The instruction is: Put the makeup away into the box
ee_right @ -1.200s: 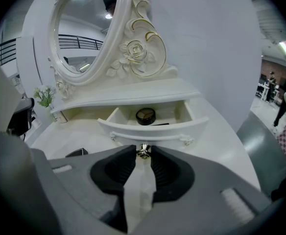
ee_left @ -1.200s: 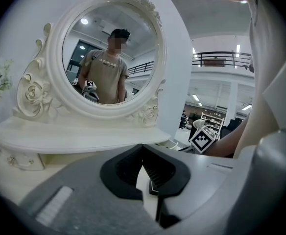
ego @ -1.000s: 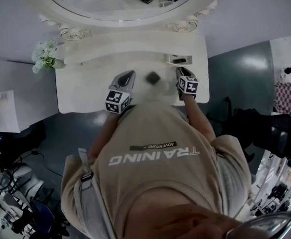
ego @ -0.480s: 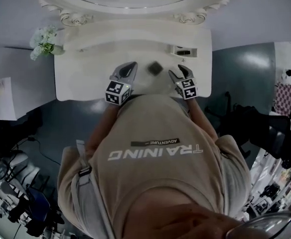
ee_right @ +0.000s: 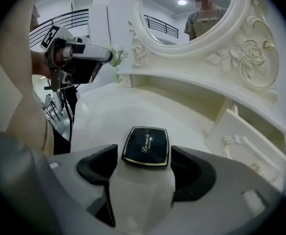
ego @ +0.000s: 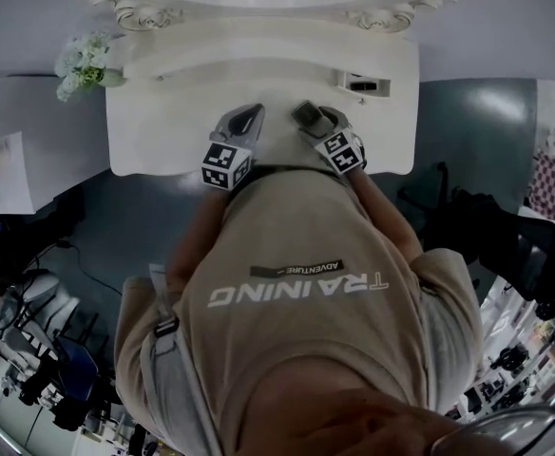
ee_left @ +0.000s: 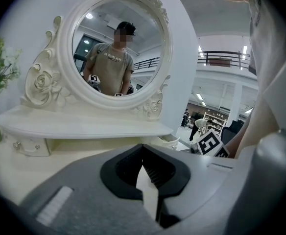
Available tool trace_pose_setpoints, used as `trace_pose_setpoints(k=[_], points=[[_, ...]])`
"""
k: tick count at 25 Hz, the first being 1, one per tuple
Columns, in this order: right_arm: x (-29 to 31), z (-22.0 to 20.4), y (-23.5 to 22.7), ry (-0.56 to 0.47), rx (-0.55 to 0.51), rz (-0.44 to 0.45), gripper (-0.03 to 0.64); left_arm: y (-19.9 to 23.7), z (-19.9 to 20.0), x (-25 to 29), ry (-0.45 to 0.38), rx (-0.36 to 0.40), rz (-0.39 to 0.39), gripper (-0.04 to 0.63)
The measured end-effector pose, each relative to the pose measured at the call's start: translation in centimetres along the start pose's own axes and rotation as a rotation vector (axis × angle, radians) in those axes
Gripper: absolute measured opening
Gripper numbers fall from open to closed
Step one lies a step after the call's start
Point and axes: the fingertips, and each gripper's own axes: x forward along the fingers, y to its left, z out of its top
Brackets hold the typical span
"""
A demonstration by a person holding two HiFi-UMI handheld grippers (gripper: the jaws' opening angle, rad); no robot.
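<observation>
black compact (ee_right: 145,147), one; white table (ee_right: 128,109), one

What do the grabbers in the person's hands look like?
The left gripper and right gripper are grey shells with black pads. Each carries a cube with black-and-white square markers. The T-shirt is beige, short-sleeved. The right jaws have just been opening, a compact between them.

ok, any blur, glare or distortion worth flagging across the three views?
Head view: dim and flat, fisheye bows the dressing table edges, compact small and soft. Left gripper view: dark vignette at the corners, mirror sharp, a mosaic patch in its reflection. Right gripper view: same vignette, compact crisp enough to show gold script, a bright ceiling-light spot in the mirror.
</observation>
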Motion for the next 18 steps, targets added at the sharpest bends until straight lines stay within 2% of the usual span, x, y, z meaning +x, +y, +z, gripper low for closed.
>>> trace_pose_setpoints(k=[4, 9, 18], points=[[0.7, -0.4, 0.0, 0.001, -0.033, -0.020, 0.337, 0.6, -0.6, -0.7, 0.012, -0.013, 0.025, -0.002], [0.9, -0.2, -0.3, -0.016, -0.009, -0.028, 0.315, 0.5, -0.9, -1.1, 0.028, -0.009, 0.022, -0.002], [-0.8, 1.0, -0.4, -0.030, -0.010, -0.045, 0.311, -1.5, -0.2, 0.2, 0.035, 0.024, -0.047, -0.002]])
